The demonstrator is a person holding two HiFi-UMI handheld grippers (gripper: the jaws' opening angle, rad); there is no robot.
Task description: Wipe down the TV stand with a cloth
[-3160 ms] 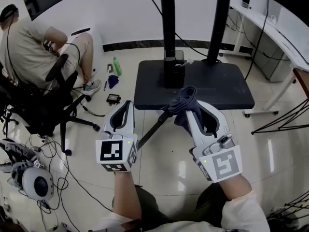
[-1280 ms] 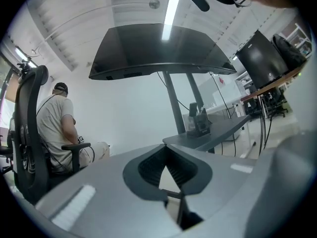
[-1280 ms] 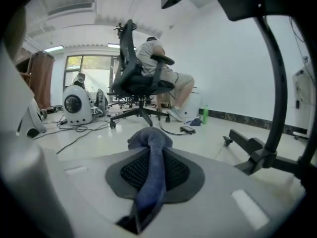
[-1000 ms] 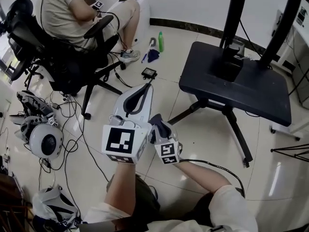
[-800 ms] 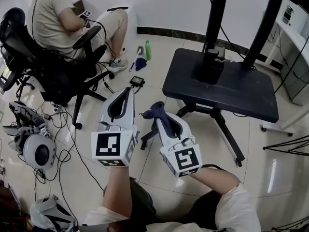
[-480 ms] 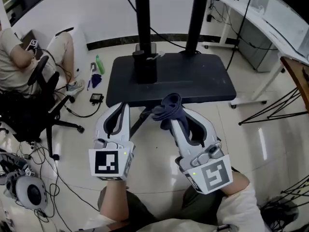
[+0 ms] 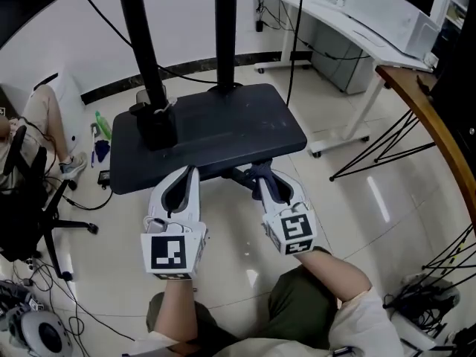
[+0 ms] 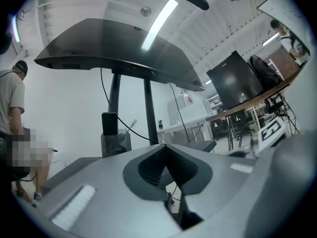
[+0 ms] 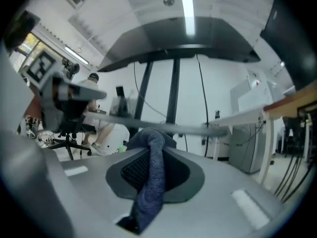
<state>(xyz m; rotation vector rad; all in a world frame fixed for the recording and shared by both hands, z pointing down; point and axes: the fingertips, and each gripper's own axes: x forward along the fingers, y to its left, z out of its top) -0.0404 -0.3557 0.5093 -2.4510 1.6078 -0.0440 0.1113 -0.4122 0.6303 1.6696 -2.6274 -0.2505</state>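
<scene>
A pale tiled floor [image 7: 357, 199] carries the black TV stand [image 7: 216, 129]. At its front edge the right gripper [image 7: 262, 178] is clamped on a blue cloth [image 9: 151, 172]. Beside it, the left gripper [image 7: 190, 172] has its jaws together, empty.

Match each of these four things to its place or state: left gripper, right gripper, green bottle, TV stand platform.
Things:
1. left gripper
2. right gripper
3. green bottle
4. TV stand platform

Places or states:
A. on the floor, left of the platform
B. shut on the cloth
C. black, just ahead of both grippers
D. shut, holding nothing

Pairs: 1-D, 2-B, 3-A, 4-C.
</scene>
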